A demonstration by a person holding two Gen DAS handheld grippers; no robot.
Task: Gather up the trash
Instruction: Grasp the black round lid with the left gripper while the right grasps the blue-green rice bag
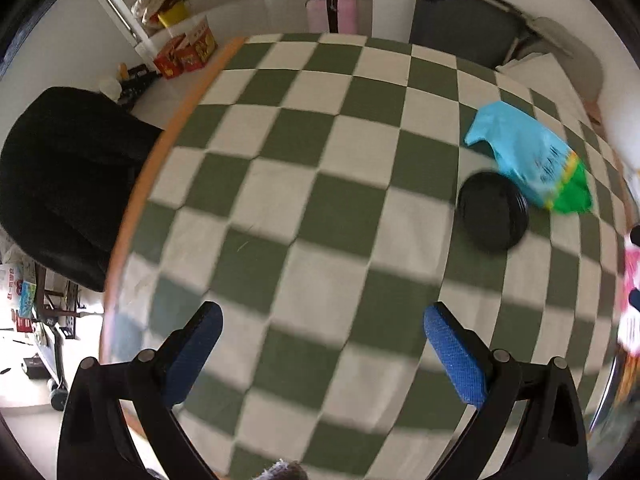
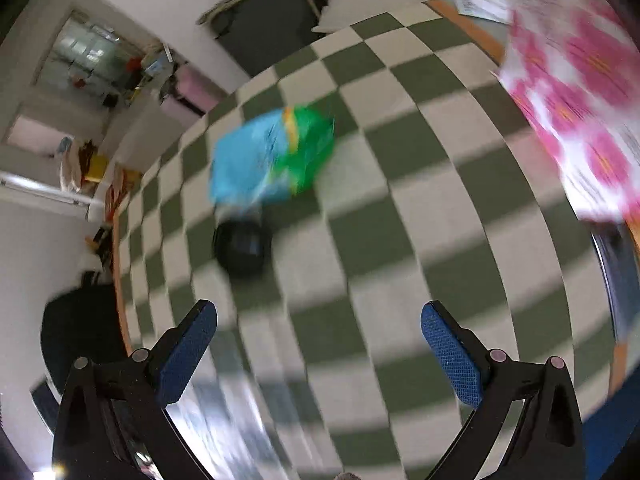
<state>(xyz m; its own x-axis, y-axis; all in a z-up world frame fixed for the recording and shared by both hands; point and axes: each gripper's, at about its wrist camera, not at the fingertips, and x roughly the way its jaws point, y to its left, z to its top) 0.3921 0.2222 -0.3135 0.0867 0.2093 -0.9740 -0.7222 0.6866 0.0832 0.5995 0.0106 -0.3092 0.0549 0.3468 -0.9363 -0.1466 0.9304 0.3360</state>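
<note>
The left gripper (image 1: 323, 350) hangs over the worktop (image 1: 304, 216), which wears a green-and-white checked cloth, and its jaws stand wide apart with nothing between the blue pads (image 1: 456, 356) and nothing touching them. Ahead of these jaws and off to the right lies a round black lid (image 1: 493, 211) flat on the cloth, and just beyond it, overlapping its far edge, a crumpled blue-and-green plastic bag (image 1: 532, 160). A pink-and-white wrapper (image 1: 630, 304) shows at the far right edge of this view, blurred. The right gripper (image 2: 319, 348) also has its jaws spread wide and empty, with only checked cloth in the gap. From the right wrist the black lid (image 2: 242, 249) sits ahead and left of the jaws, the blue-and-green plastic bag (image 2: 272, 156) just past it and seeming to touch it, though blur makes the contact hard to judge. The pink-and-white wrapper (image 2: 576, 92) fills the upper right, well beyond the right finger; what it rests on cannot be told. A black chair (image 1: 68, 184) stands beside the worktop's wooden edge, left of the left jaws
</note>
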